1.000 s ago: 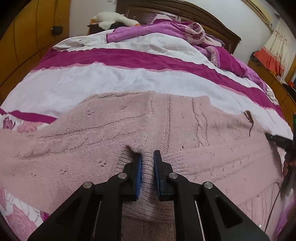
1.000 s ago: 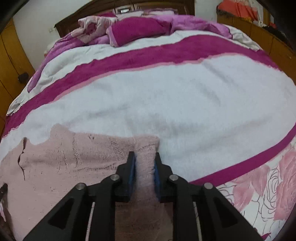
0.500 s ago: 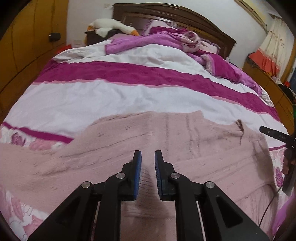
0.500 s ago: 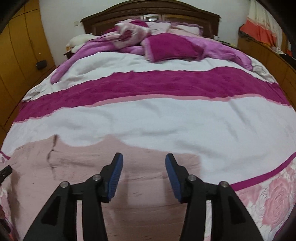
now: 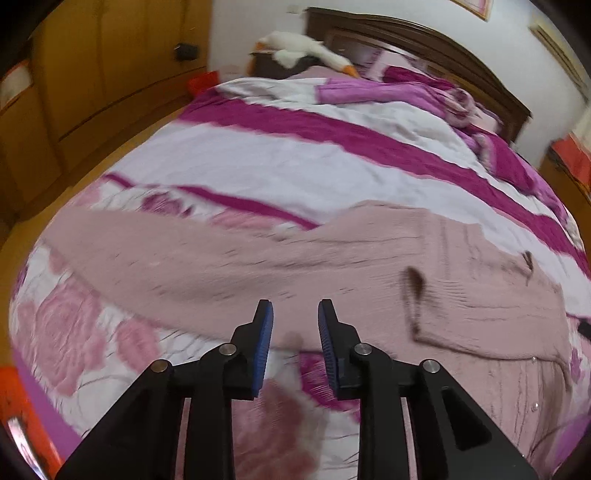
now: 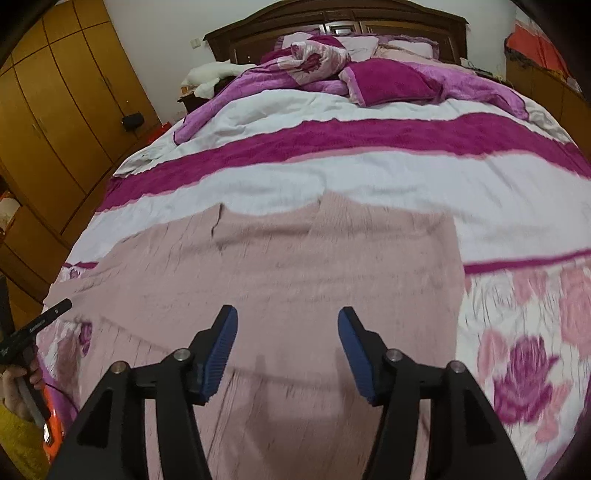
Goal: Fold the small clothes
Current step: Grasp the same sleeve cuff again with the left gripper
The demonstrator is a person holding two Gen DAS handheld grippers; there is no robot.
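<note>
A pale pink knit sweater [image 6: 295, 266] lies spread flat on the striped quilt [image 6: 332, 173] of the bed. In the left wrist view the sweater [image 5: 369, 258] stretches across the frame, with one long sleeve [image 5: 129, 243] running out to the left. My left gripper [image 5: 295, 332] hovers over the sweater's near edge. Its jaws are opening a little and only quilt shows between the blue pads. My right gripper [image 6: 288, 339] hangs above the sweater's body, its jaws opening wide with nothing between them.
Crumpled purple blankets [image 6: 369, 74] and a dark headboard [image 6: 332, 18] are at the far end. A white plush goose [image 5: 306, 48] lies by the pillows. Wooden wardrobes [image 6: 55, 110] line the left side. A hand on a black handle [image 6: 22, 347] shows at the right view's left edge.
Both grippers have let go of the sweater and pulled back and up from it. The right jaws spread wide. The left view has swung left, toward the sleeve.
</note>
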